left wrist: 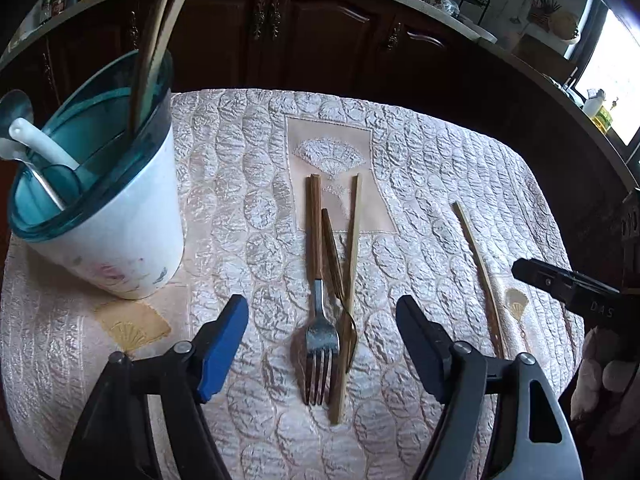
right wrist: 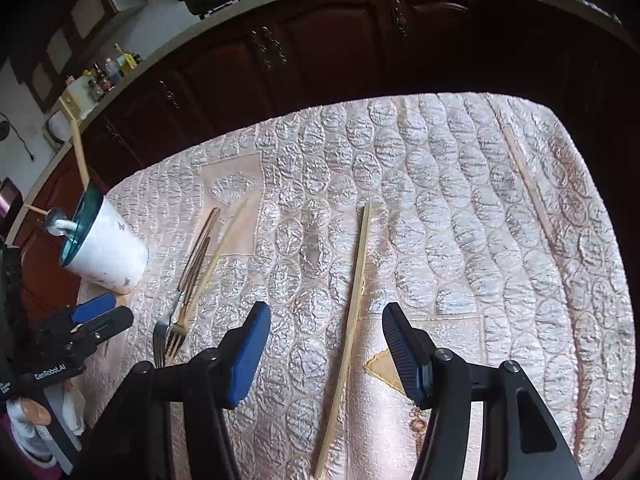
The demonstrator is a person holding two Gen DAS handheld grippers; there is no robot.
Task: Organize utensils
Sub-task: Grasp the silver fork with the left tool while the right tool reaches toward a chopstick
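Observation:
A white utensil holder with a teal rim stands at the left, holding chopsticks and a white spoon; it also shows in the right wrist view. A wooden-handled fork, a second utensil and a bamboo chopstick lie together on the cloth between the open jaws of my left gripper. A lone chopstick lies between the open jaws of my right gripper; it shows in the left wrist view too. Another chopstick lies far right.
The table carries a quilted pink cloth. Dark wood cabinets and a counter run behind it. My right gripper shows at the right edge of the left wrist view; my left gripper shows at the left of the right wrist view.

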